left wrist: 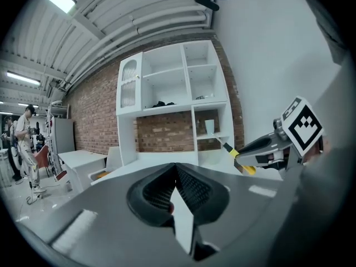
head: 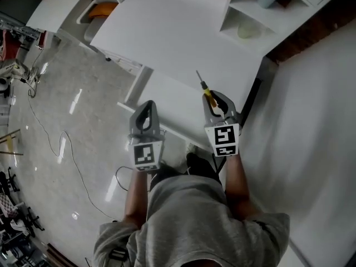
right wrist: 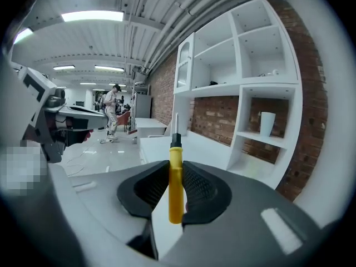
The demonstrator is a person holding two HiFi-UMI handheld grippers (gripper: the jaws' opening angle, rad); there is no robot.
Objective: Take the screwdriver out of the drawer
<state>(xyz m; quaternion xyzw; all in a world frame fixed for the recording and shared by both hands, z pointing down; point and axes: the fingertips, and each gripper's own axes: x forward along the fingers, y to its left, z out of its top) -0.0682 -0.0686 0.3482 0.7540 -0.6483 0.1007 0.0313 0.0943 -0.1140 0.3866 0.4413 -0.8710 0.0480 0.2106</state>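
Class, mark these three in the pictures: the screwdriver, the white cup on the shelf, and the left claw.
screwdriver (right wrist: 175, 185): right gripper view, on its yellow handle.
white cup (right wrist: 267, 123): right gripper view, on its side wall.
left claw (left wrist: 177, 168): left gripper view, where the two tips meet.

I see the screwdriver (right wrist: 175, 185) with a yellow handle and black collar. My left gripper (head: 147, 105) and right gripper (head: 214, 98) are grey with black-and-white square markers. The shelf unit (left wrist: 129, 127) is white.

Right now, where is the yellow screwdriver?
The screwdriver is pinched in the right tool, at the right of the head view. Its metal tip points toward the white desk and the shelves.
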